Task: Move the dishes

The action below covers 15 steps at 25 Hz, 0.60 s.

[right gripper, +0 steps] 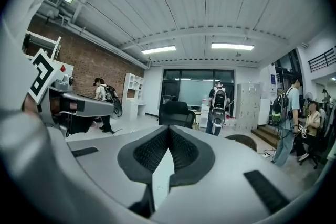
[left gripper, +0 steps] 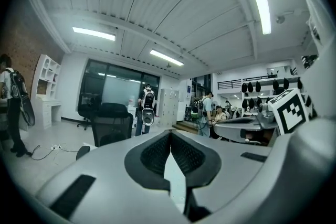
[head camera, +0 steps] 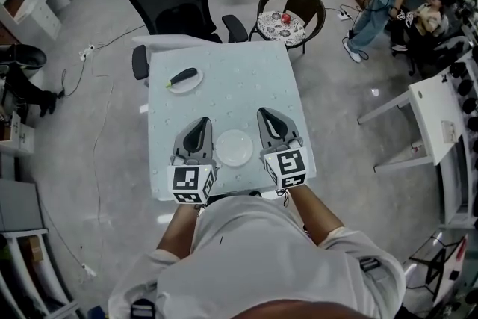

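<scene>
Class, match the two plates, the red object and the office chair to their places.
1. empty round white plate
2. white plate bearing a dark elongated vegetable
3. small red object
4. black office chair

A. on the round brown chair's cushion
B. beyond the pale table's far edge
C. between left gripper and right gripper
D. table's far left part

Pairs: 1-C, 2-D, 3-A, 4-B.

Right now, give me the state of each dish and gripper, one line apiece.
Near plate: empty, flat on the table.
Far plate: carries a dark long vegetable.
Left gripper: jaws together, empty.
Right gripper: jaws together, empty.
</scene>
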Tool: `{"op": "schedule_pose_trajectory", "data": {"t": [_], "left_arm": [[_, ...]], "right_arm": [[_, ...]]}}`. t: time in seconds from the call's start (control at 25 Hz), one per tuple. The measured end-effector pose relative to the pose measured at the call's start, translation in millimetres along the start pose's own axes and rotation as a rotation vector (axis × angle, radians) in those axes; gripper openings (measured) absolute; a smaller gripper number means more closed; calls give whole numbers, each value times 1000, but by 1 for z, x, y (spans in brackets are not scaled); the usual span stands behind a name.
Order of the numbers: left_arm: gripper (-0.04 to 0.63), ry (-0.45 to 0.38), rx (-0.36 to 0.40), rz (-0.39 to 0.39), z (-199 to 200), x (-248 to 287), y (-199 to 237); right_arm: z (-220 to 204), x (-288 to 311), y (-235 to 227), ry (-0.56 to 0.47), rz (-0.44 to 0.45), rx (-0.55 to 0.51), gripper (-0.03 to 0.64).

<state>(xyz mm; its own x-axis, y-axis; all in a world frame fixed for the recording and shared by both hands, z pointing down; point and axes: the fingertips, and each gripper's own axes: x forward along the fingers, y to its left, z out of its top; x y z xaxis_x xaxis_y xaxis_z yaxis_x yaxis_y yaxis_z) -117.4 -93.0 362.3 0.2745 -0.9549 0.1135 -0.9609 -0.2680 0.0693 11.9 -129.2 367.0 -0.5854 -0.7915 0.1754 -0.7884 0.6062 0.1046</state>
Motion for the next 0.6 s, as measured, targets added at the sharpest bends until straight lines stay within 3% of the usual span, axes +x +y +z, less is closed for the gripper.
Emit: {"op": "schedule_pose_trajectory", "data": {"t": [0.6], "left_arm": [[20, 18, 11, -54, 0, 8, -10]], "right_arm": [[5, -4, 3, 1, -24, 8, -3]]}}
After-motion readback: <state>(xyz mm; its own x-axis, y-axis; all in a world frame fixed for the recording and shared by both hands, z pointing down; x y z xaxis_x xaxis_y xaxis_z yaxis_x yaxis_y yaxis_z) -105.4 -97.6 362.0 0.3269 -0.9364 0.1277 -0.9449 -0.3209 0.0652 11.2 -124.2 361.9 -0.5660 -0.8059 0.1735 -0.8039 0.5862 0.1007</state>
